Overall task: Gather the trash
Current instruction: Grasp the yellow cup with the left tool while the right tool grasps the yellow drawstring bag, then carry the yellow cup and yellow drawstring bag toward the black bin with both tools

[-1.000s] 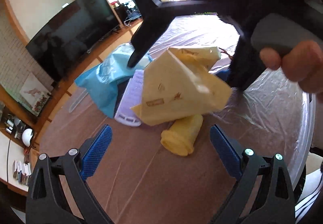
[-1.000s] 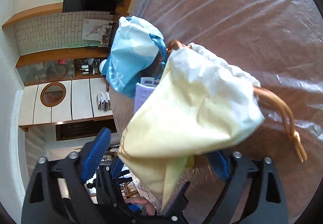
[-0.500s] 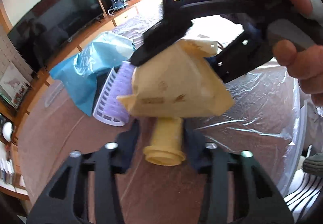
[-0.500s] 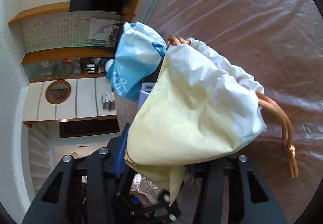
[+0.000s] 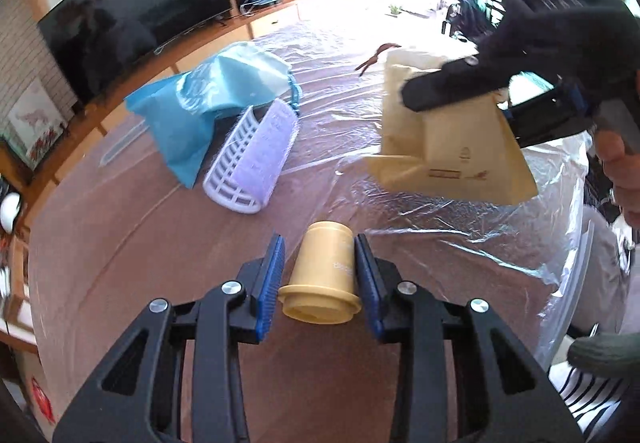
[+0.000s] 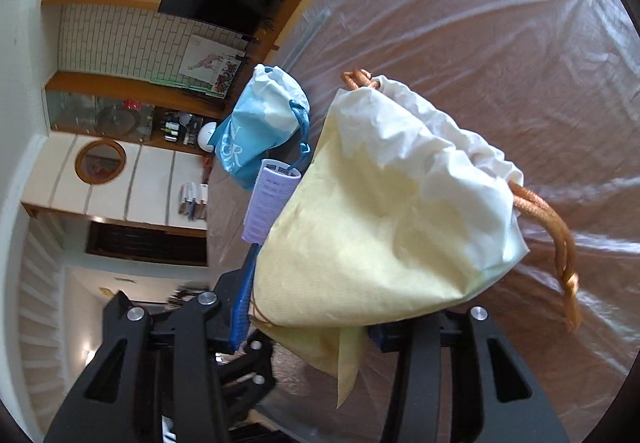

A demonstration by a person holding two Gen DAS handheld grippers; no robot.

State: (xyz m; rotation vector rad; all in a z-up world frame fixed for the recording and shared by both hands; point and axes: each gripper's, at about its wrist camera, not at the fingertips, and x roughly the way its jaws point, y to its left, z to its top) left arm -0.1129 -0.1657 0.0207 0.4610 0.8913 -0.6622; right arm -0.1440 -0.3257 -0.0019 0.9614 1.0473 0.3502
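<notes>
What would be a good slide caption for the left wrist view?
Left gripper shut on a yellow cup lying on the table, while the right gripper holds a yellow bag.

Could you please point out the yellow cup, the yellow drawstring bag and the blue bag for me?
yellow cup (image 5: 326, 263): left wrist view, on its side wall between the blue pads.
yellow drawstring bag (image 6: 376, 227): right wrist view, on the middle of its cloth.
blue bag (image 5: 208, 95): left wrist view, on its crumpled upper part.

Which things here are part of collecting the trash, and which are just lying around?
In the job:
- yellow cup, pinched by the left gripper
- yellow drawstring bag, clamped by the right gripper

Lying about:
- blue bag
- white basket
- television
</notes>
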